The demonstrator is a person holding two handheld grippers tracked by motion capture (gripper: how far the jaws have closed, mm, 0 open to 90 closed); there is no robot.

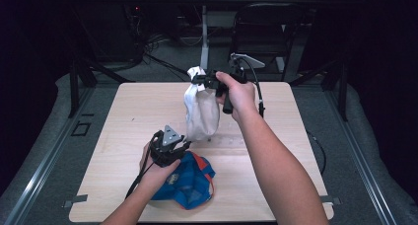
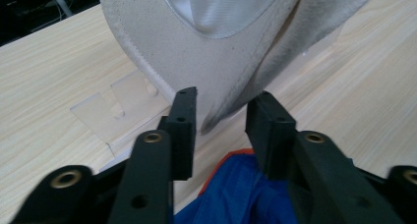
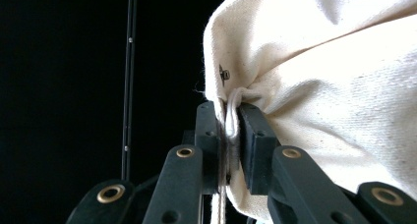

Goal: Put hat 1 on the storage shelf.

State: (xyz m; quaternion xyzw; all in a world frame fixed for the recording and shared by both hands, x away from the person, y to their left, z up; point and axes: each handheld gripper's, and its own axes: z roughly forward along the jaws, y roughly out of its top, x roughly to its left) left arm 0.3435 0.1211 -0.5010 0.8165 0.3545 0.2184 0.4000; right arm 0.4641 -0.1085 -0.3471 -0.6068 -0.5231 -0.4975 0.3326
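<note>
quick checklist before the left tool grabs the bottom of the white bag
1. Right tool shut on the white bag at its drawstring top: ok.
2. Bag lifted, hanging down to the table: ok.
3. Left tool lined up on the bag's lower edge: ok, the edge hangs just past the jaw tips.
4. Left jaws pressing on cloth: not ok, a gap shows and the pads are bare.
5. Blue bag out of the jaws' way: cannot tell, it lies right under the left tool.
6. Clear plastic piece beside the bag away from the grip line: ok.
</note>
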